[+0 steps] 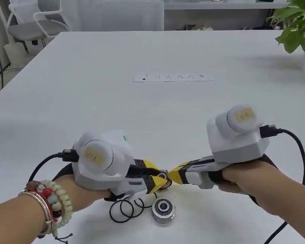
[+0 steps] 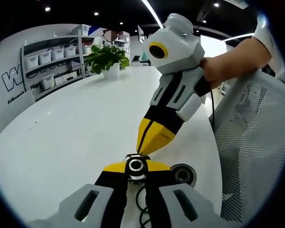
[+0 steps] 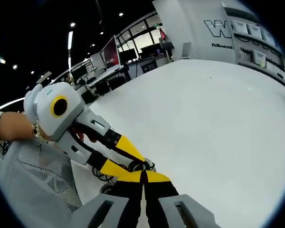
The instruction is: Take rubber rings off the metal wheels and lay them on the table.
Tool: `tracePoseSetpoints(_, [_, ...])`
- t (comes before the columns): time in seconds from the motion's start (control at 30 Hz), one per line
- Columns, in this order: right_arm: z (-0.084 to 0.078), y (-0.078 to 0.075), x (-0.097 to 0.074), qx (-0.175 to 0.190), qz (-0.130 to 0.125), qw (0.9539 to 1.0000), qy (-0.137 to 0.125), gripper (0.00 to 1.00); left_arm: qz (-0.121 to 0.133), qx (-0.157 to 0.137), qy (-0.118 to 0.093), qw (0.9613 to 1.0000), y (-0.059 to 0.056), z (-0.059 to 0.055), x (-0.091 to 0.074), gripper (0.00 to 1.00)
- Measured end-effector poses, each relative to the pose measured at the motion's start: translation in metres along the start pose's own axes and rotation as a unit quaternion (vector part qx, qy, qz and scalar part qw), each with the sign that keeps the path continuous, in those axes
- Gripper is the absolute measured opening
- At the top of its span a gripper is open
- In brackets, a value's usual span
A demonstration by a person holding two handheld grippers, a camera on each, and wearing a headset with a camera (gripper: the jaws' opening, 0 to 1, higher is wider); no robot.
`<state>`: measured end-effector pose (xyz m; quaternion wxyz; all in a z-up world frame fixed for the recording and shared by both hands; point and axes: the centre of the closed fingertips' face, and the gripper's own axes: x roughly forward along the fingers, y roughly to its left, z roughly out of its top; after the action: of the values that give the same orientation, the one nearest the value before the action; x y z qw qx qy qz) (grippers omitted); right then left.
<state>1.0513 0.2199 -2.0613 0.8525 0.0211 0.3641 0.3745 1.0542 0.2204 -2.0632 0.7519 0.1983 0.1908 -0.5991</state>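
Note:
My left gripper (image 1: 159,181) is shut on a small metal wheel (image 1: 164,182), held just above the white table (image 1: 157,117). In the left gripper view the wheel (image 2: 136,169) sits between my yellow jaws. My right gripper (image 1: 174,178) comes in from the right, shut, its tips pinching the black rubber ring (image 2: 132,156) at the wheel's rim. The right gripper view has its closed tips (image 3: 143,174) against the wheel (image 3: 142,166). Loose rubber rings (image 1: 125,209) lie on the table under the left gripper. A second metal wheel (image 1: 163,210) stands beside them.
A white power strip (image 1: 173,77) lies mid-table, farther out. A green plant (image 1: 297,25) stands at the far right corner and an office chair (image 1: 33,23) beyond the far left edge. A mesh chair (image 2: 256,142) is close behind the near edge.

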Motion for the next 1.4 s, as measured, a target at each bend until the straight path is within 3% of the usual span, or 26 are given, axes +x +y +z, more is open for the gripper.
tracePoseSetpoints(0.33, [0.001, 0.002, 0.000, -0.001, 0.006, 1.0000, -0.002, 0.00, 0.000, 0.001, -0.002, 1.0000, 0.000, 0.000, 0.000, 0.08])
tracePoseSetpoints(0.5, [0.005, 0.011, 0.000, -0.003, 0.021, 0.9997, -0.008, 0.00, 0.002, 0.000, -0.003, 1.0000, 0.000, 0.000, 0.001, 0.08])
tracePoseSetpoints(0.57, [0.004, 0.011, 0.001, -0.017, 0.013, 0.9997, -0.006, 0.00, 0.002, -0.001, -0.003, 1.0000, 0.000, 0.000, 0.000, 0.08])
tracePoseSetpoints(0.87, [0.002, -0.001, -0.003, 0.013, -0.005, 0.9999, -0.008, 0.00, 0.003, -0.023, -0.007, 0.9997, 0.001, 0.000, 0.000, 0.08])
tracePoseSetpoints(1.23, [0.005, 0.000, -0.002, 0.015, -0.006, 0.9998, -0.012, 0.00, -0.009, 0.009, 0.018, 0.9998, -0.001, 0.003, -0.007, 0.12])
tracePoseSetpoints(1.4, [0.008, 0.001, -0.003, 0.017, -0.003, 0.9997, -0.019, 0.00, -0.013, 0.004, 0.007, 0.9999, 0.002, 0.013, -0.017, 0.19])
